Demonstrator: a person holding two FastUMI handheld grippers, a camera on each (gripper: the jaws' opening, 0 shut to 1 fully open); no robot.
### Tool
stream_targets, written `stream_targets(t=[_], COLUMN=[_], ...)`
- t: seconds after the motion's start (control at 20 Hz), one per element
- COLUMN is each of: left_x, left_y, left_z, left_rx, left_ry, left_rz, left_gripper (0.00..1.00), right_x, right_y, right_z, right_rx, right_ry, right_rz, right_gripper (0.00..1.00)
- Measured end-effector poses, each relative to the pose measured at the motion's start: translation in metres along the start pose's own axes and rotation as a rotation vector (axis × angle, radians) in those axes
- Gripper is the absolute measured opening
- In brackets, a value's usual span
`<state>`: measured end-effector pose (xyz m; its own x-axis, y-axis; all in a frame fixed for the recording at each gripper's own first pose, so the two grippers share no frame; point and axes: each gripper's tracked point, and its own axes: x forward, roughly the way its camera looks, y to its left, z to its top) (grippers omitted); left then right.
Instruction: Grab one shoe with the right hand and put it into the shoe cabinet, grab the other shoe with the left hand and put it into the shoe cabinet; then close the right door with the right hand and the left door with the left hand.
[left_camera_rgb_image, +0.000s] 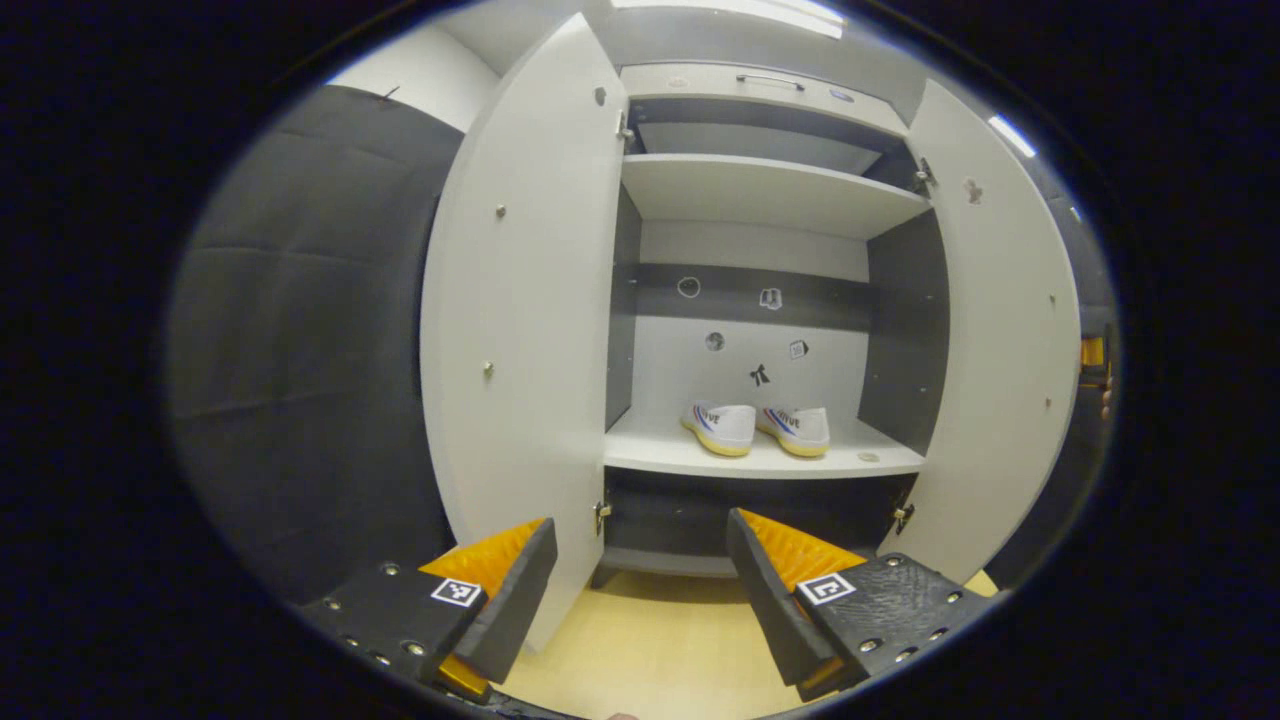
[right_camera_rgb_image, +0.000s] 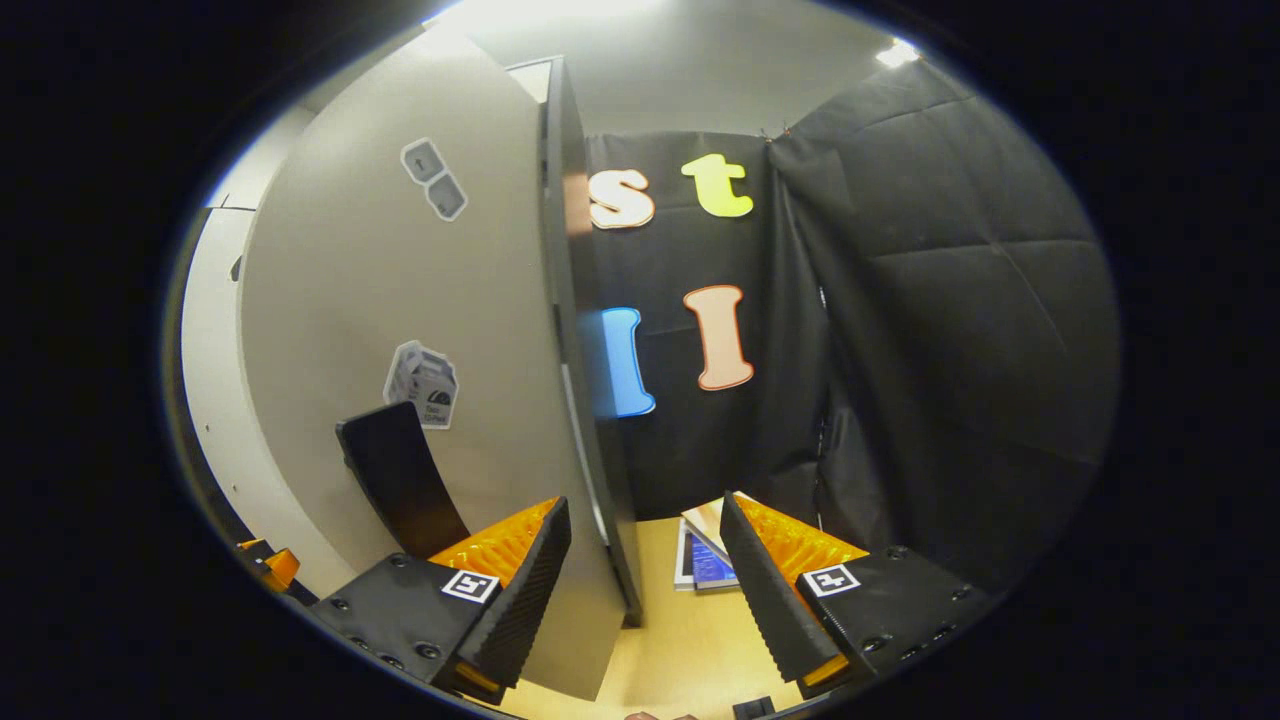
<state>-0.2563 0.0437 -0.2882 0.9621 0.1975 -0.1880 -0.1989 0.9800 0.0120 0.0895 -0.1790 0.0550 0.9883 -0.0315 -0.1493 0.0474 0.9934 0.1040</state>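
Two white canvas shoes, left one (left_camera_rgb_image: 722, 427) and right one (left_camera_rgb_image: 797, 429), with pale yellow soles, sit side by side on the shoe cabinet's (left_camera_rgb_image: 770, 190) lower shelf (left_camera_rgb_image: 680, 452), heels toward the camera, long axes running front-to-back. Cabinet is flat smooth white panels w/ dark inner walls — left door (left_camera_rgb_image: 520, 300) and right door (left_camera_rgb_image: 1000, 330) both swung open. Left gripper (left_camera_rgb_image: 640, 590) is level, facing the opening, fingers spread, holding nothing. Right gripper (right_camera_rgb_image: 645, 585) straddles the right door's (right_camera_rgb_image: 400, 300) edge, fingers spread — not pinching it.
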Motion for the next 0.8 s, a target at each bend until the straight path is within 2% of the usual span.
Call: stream_targets(t=[0.3,0.55,0.6,0.65,0.8], left_x=[-0.022,-0.045,-0.048,-0.053,-0.058], left_y=[0.034,0.069,0.080,0.093,0.139], left_z=[-0.024,-0.037,-0.035,-0.034,-0.021], left_rx=[-0.061,-0.092,-0.087,-0.074,-0.001], left_ry=[0.053,0.084,0.077,0.065,0.001], left_rz=[0.043,0.079,0.090,0.110,0.179], left_gripper=[0.97,0.97,0.97,0.98,0.98], right_x=[0.010,0.025,0.024,0.022,0.011], right_y=[0.059,0.116,0.120,0.121,0.114], right_z=[0.001,0.015,0.020,0.021,0.014], right_rx=[-0.052,0.063,0.069,0.053,0.023], right_ry=[0.011,-0.024,-0.033,-0.041,-0.066], right_rz=[0.059,0.145,0.154,0.145,0.105], right_gripper=[0.95,0.97,0.92,0.98,0.98])
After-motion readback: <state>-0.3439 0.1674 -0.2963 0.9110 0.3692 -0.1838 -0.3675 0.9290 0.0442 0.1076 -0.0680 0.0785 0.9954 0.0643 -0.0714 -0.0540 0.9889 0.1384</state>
